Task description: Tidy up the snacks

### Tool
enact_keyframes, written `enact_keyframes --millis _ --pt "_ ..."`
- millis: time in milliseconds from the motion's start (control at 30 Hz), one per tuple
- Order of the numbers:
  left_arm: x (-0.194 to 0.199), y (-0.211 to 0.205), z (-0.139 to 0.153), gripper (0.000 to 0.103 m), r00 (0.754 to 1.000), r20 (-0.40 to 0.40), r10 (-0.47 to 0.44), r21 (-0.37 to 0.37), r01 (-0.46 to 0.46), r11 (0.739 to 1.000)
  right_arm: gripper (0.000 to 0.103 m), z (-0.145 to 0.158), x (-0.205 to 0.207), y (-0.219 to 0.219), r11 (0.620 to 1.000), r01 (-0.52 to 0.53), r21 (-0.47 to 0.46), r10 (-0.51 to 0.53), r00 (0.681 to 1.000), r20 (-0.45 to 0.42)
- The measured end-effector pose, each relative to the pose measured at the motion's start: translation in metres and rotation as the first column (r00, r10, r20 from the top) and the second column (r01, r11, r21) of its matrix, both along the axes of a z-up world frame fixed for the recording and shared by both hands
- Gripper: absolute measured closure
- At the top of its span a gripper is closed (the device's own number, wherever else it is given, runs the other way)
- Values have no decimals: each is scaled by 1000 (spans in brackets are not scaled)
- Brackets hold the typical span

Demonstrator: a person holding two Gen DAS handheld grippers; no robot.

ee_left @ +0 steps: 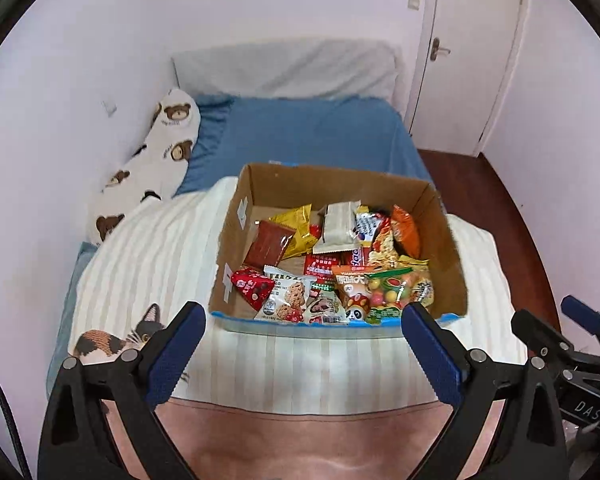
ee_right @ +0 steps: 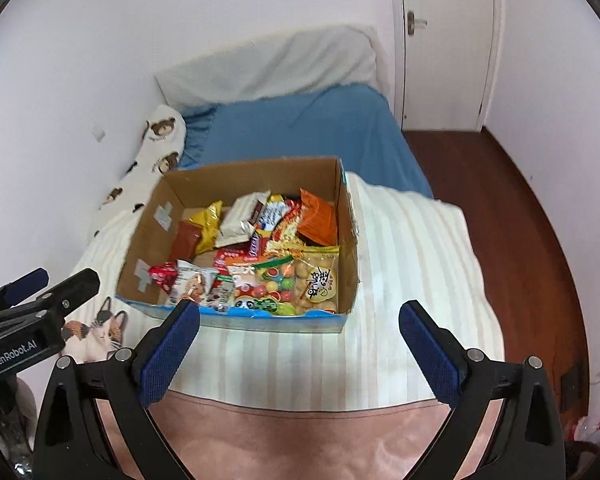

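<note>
Both my left gripper (ee_left: 302, 314) and my right gripper (ee_right: 299, 314) hang above the bed with jaws spread wide and nothing between them. The snacks (ee_left: 336, 264) all lie heaped in the cardboard box (ee_right: 350, 240), which sits on the striped blanket (ee_right: 412, 248); none shows outside it. I judge the gathering step done or nearly so. Next, if anything, I should only check the blanket for strays.

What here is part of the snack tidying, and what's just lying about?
Part of the job:
- cardboard box
- snack packets
- left gripper, open
- right gripper, open

Just lying about:
- bear-print pillow
- striped blanket
- blue sheet
</note>
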State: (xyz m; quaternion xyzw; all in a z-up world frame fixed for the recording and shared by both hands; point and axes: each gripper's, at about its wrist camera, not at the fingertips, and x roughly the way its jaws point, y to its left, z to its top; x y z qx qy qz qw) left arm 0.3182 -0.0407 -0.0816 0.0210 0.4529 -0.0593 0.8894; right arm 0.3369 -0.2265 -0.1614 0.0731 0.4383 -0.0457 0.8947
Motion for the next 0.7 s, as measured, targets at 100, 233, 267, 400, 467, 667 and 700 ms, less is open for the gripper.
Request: enact_keyframes --millis 100,233,267,400,467,667,700 --pt "-20 2 13 3 999 33 -6 2 6 1000 1 20 -23 5 1000 -7 -14 7 999 45" --pt "-43 5 26 3 998 54 -12 0 12 1000 1 39 -48 8 1000 -12 -15 14 996 86" --pt "-48 6 29 3 998 62 -7 9 7 1000 1 44 -56 10 1000 -12 -24 14 995 98" --pt "-66 14 41 3 996 83 18 -10 -17 1000 0 60 -79 14 999 -11 -42 17 991 136" --pt "-75 16 48 3 995 94 23 -13 -22 1000 0 68 -90 16 999 -17 -41 23 988 151" --pt "-95 21 60 3 993 111 33 -29 -30 999 0 86 -113 25 998 -37 -44 44 982 183" --pt "-99 21 63 3 992 122 40 -22 -38 999 0 88 -115 26 998 -39 -45 47 981 186"
